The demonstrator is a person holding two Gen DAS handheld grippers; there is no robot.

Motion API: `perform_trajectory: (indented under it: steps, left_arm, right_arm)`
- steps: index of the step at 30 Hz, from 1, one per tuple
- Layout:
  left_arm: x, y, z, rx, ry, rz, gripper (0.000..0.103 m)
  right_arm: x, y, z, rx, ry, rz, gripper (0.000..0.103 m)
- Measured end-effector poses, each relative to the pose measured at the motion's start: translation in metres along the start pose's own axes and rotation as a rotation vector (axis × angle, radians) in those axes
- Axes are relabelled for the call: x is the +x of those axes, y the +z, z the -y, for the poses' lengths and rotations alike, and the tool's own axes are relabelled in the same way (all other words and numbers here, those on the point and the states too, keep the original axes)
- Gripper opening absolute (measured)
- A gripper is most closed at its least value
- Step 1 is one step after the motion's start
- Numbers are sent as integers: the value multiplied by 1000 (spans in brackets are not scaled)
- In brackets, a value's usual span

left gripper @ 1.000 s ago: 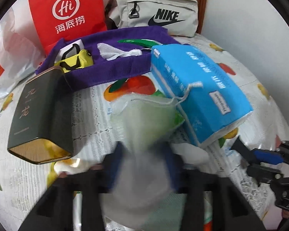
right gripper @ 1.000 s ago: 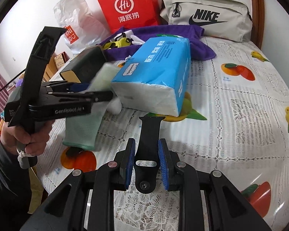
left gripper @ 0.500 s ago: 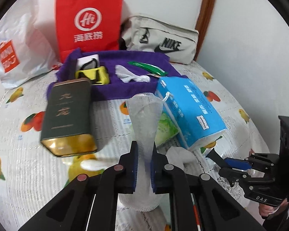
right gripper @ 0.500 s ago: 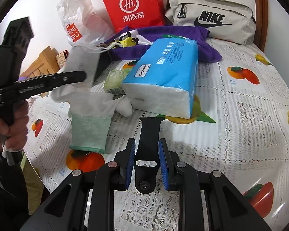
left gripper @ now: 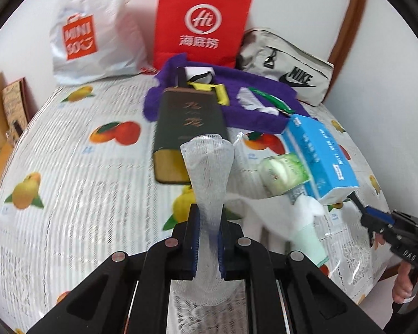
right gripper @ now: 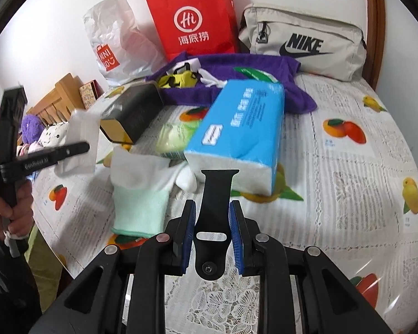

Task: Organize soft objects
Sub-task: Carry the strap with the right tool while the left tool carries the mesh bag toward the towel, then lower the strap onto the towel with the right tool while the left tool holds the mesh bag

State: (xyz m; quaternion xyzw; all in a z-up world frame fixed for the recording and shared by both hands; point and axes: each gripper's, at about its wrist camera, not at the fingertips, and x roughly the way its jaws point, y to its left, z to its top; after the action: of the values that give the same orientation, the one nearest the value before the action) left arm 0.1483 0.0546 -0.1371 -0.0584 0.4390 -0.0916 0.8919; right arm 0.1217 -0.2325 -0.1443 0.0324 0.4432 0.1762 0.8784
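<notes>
the left gripper (left gripper: 208,239) is now lifting the white mesh sleeve (left gripper: 209,172) clear of the table, where a second ago it was still low among the pile; its pads are clamping the stretchy netting at the middle of the frame. the right gripper (right gripper: 212,222) is sitting narrow around a black strap (right gripper: 215,208) at lower centre, same as before. the soft mint glove (right gripper: 142,194) is lying flat on the lacy fruit-print tablecloth (right gripper: 348,194), touching the blocky blue tissue pack (right gripper: 242,130). a dark tin (left gripper: 186,128) is resting mid-frame, against the purple cloth (left gripper: 253,111). open cloth is showing on the left of the left wrist view.
</notes>
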Motion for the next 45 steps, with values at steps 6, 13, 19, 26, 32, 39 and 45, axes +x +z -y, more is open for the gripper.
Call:
perform_trajectory:
  steps: [6,13,19,26,32,39,45]
  left_arm:
    - [5,-4,-13,-55,0,-32,11]
    - [-3,17,-10,-59,-24,-8,11]
    - [-7,41,-8,-53,-47,2,11]
    - [-6,67,-9,-53,-63,11,11]
    - [-1,87,-11,-64,-101,4,11]
    - [10,114,-4,-32,-92,9,11]
    - [30,135,1,-15,-94,-9,11]
  right_arm:
    - [-6,15,-2,1,11,18,25]
    - [-11,36,3,7,11,38,25]
    - [-9,59,9,8,6,48,25]
    - [0,92,16,7,0,65,25]
    - [9,115,20,12,-10,73,25]
    - [25,144,28,5,-21,84,25]
    - [47,171,34,-8,-17,80,25]
